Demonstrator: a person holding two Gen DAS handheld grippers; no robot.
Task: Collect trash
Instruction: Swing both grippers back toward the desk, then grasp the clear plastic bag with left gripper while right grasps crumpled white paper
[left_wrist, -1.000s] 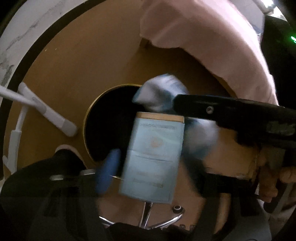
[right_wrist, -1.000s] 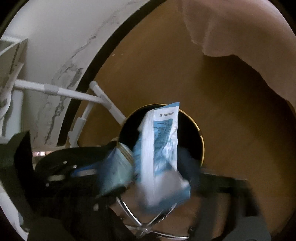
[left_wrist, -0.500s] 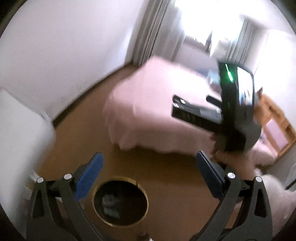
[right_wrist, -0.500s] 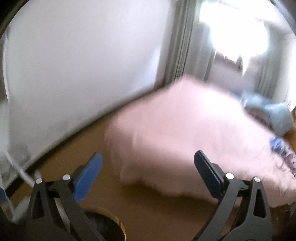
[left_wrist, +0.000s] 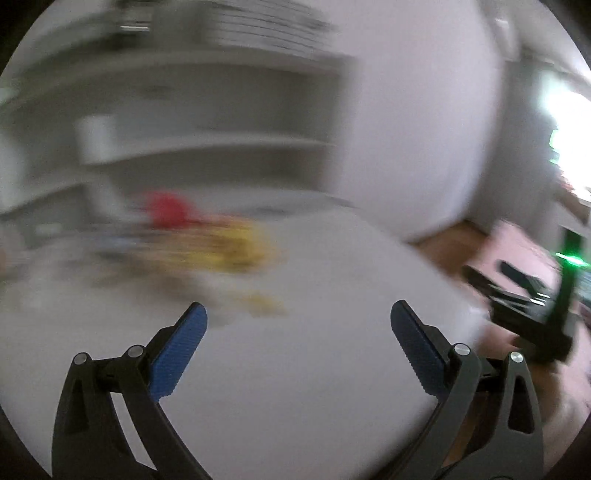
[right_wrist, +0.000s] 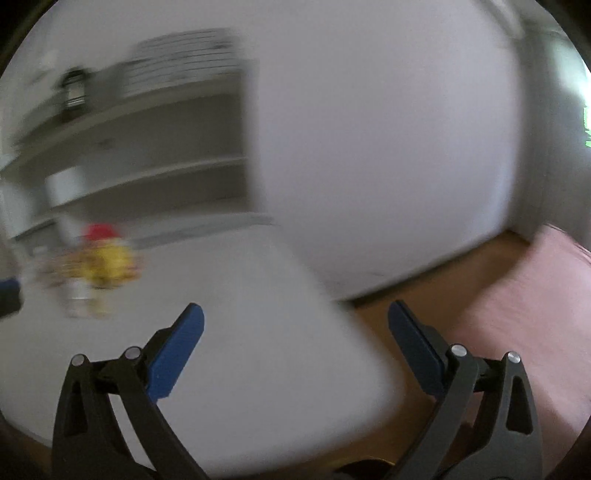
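Observation:
Both views are motion-blurred. My left gripper (left_wrist: 297, 321) is open and empty above a white table (left_wrist: 295, 387). A blurred heap of yellow and red trash (left_wrist: 221, 247) lies at the table's far left, well ahead of it. A small yellow scrap (left_wrist: 264, 306) lies nearer. My right gripper (right_wrist: 295, 319) is open and empty over the table's right edge (right_wrist: 354, 350). The same yellow and red heap (right_wrist: 101, 258) shows far to its left. The right gripper also shows in the left wrist view (left_wrist: 535, 314).
White shelves (left_wrist: 184, 147) stand behind the table against a white wall (right_wrist: 369, 147). A wooden floor (right_wrist: 443, 266) and a pink bed (right_wrist: 535, 314) lie to the right. A bright window (left_wrist: 569, 140) is at far right.
Both grippers let go of the packets over the round bin, opened, and swung up and left from the floor to the white table. The bin has left view.

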